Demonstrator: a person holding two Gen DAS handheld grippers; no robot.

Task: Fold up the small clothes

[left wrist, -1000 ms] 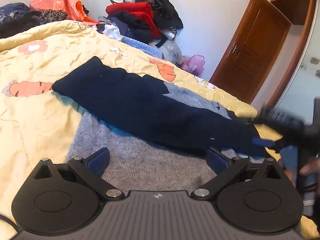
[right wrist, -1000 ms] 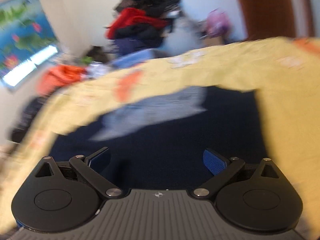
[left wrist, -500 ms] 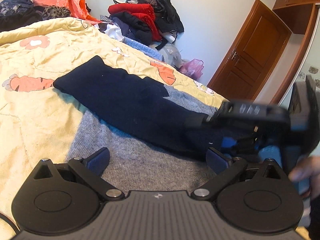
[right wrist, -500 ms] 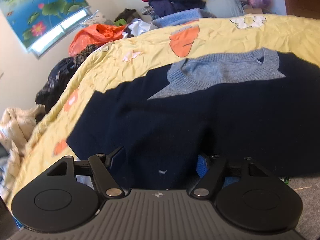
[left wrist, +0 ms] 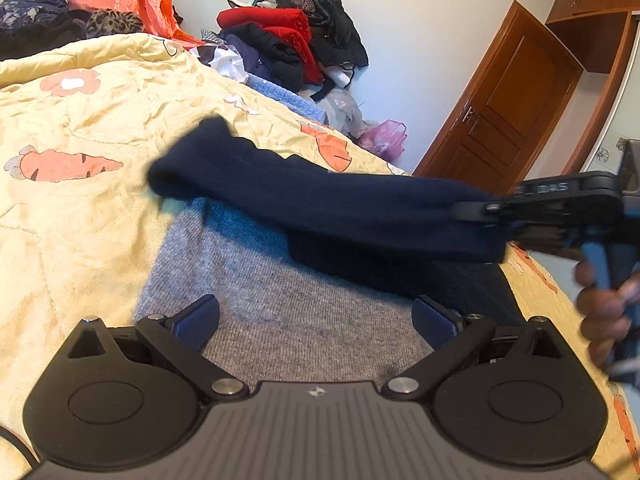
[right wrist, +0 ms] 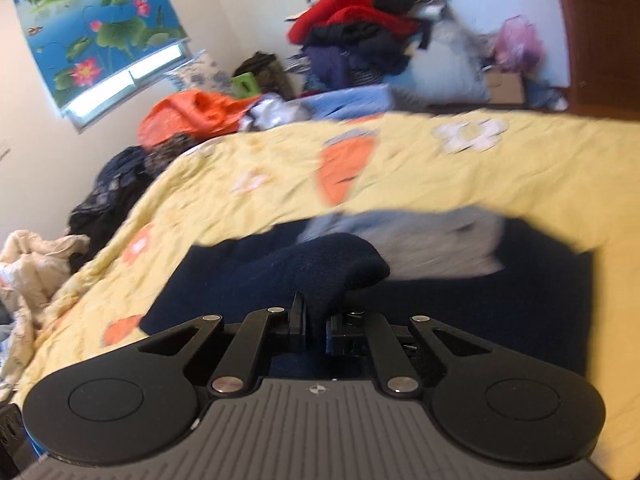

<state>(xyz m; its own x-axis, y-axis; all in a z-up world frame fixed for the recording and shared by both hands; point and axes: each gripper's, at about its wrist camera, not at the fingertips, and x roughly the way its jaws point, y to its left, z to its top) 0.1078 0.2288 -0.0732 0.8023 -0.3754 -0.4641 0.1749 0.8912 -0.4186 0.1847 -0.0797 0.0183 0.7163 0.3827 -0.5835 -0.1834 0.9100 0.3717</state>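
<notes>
A grey and navy knit sweater [left wrist: 288, 304] lies flat on the yellow bedspread [left wrist: 80, 216]. Its navy sleeve [left wrist: 320, 200] is lifted off the grey body and stretches across it toward the right. My right gripper [right wrist: 316, 326] is shut on a bunched fold of that navy sleeve [right wrist: 320, 268]; in the left wrist view the same right gripper [left wrist: 500, 220] shows at the right, held by a hand [left wrist: 604, 312]. My left gripper [left wrist: 316, 316] hovers open over the sweater's grey hem, with nothing between its fingers.
A heap of red, black and navy clothes [left wrist: 288, 36] is piled against the far wall, with an orange bag [left wrist: 132, 4] at the bed's head. A wooden door [left wrist: 512, 108] stands at the right. A lotus picture [right wrist: 100, 28] hangs by the window.
My right gripper has shut on the navy sleeve and raised it, pulling it rightward off the bedspread. The sleeve's far end has slid in from the left. My left gripper has stayed put.
</notes>
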